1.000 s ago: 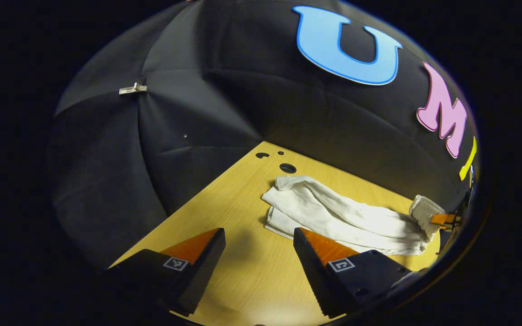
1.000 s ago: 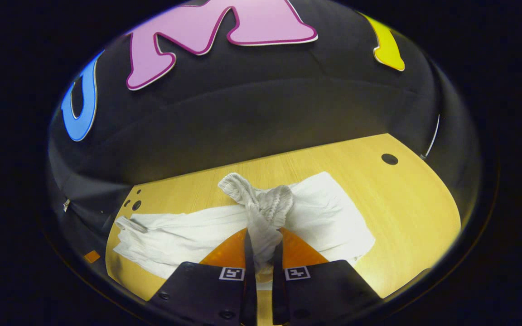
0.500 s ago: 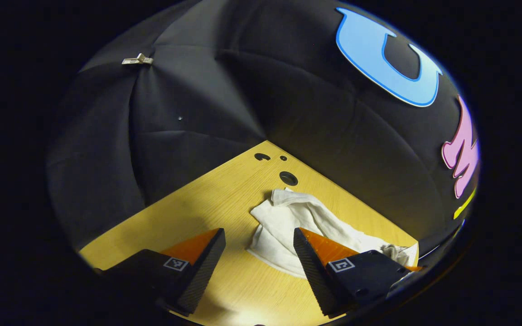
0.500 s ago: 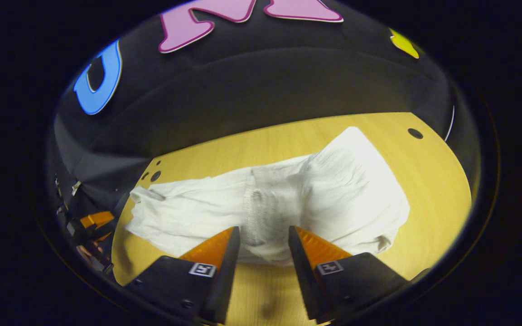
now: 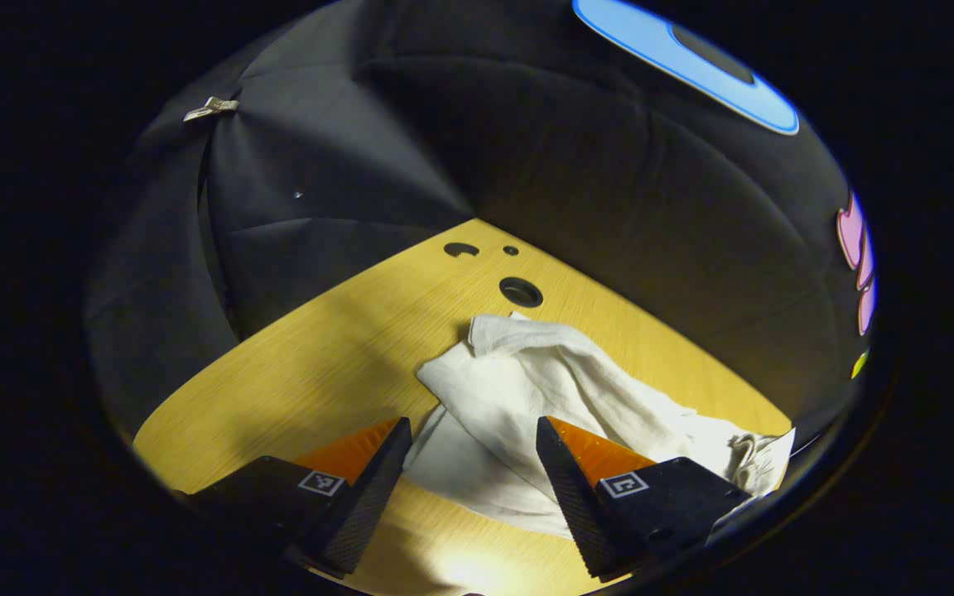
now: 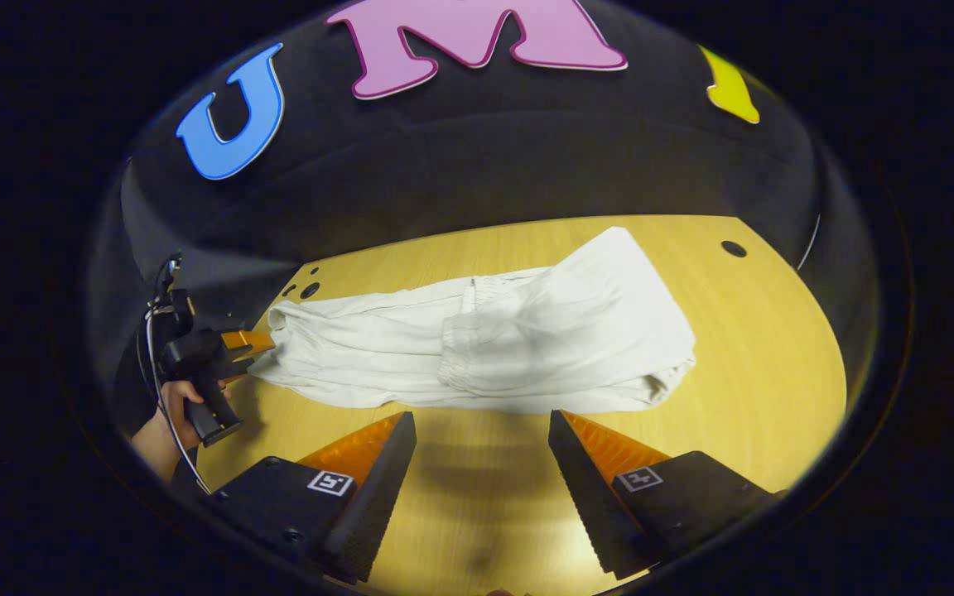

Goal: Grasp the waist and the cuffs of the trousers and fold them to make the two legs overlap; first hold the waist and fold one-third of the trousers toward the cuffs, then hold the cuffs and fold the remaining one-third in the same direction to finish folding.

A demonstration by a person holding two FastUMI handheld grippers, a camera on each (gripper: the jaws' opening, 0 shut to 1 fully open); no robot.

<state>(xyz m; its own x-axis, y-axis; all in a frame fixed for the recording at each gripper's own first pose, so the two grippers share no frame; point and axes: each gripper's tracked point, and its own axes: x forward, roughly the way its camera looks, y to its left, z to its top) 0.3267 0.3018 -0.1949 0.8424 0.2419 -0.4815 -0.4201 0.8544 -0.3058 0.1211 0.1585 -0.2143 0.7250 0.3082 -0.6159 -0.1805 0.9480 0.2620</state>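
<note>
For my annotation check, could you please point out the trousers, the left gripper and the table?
trousers (image 6: 576, 314), right gripper view, folded-over waist part.
left gripper (image 6: 249, 341), right gripper view, its fingertips at the cuffs.
table (image 6: 775, 331), right gripper view, bare wood.

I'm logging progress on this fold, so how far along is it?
Done: the waist third lies folded over the trousers, elastic band near the middle. In hand: nothing; the right hand-held gripper is open above the table, and the left hand-held gripper is open at the cuffs. Left: folding the cuff third over.
</note>
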